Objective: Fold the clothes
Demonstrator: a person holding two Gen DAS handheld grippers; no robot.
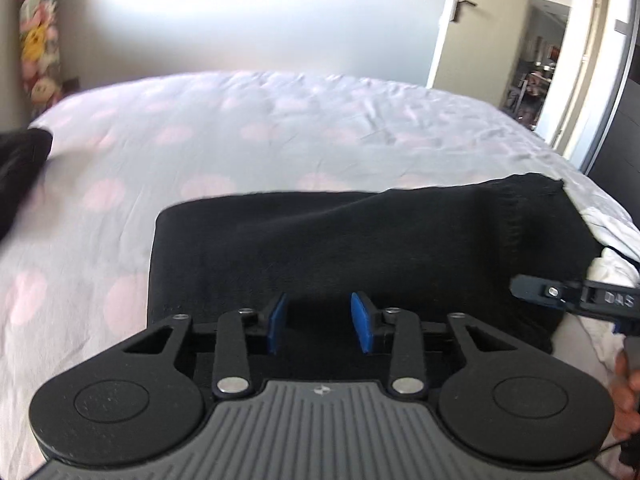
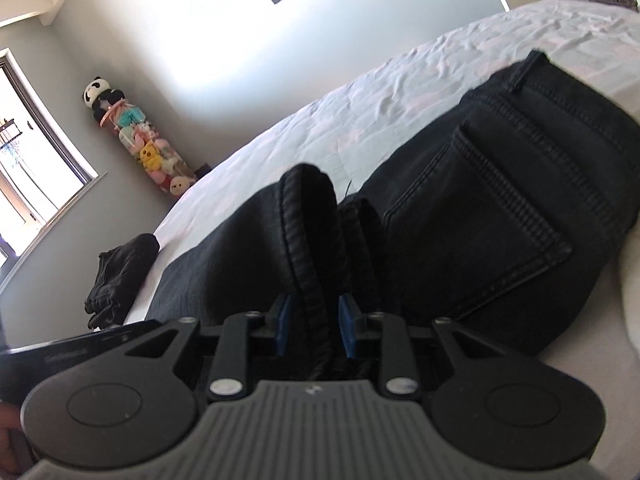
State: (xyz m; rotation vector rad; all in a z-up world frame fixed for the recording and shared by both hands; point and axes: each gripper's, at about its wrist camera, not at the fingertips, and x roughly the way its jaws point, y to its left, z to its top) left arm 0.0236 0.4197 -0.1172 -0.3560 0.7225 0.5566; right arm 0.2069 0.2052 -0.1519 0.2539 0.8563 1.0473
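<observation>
Black jeans (image 1: 360, 256) lie folded on the bed, right in front of my left gripper (image 1: 320, 322). Its blue pads (image 1: 362, 322) stand apart and nothing is between them. In the right wrist view the jeans (image 2: 500, 216) show a back pocket, and a raised hem fold (image 2: 310, 240) runs between the blue pads (image 2: 347, 330) of my right gripper (image 2: 314, 328). The pads stand apart around the fold with small gaps. My right gripper's tip also shows at the right edge of the left wrist view (image 1: 560, 292).
The bed (image 1: 240, 140) has a pale sheet with pink dots. Another dark garment (image 2: 120, 276) lies at its left edge. White cloth (image 1: 612, 280) lies at the right. A column of plush toys (image 2: 148, 148) stands in the corner. An open door (image 1: 452, 20) is at the back right.
</observation>
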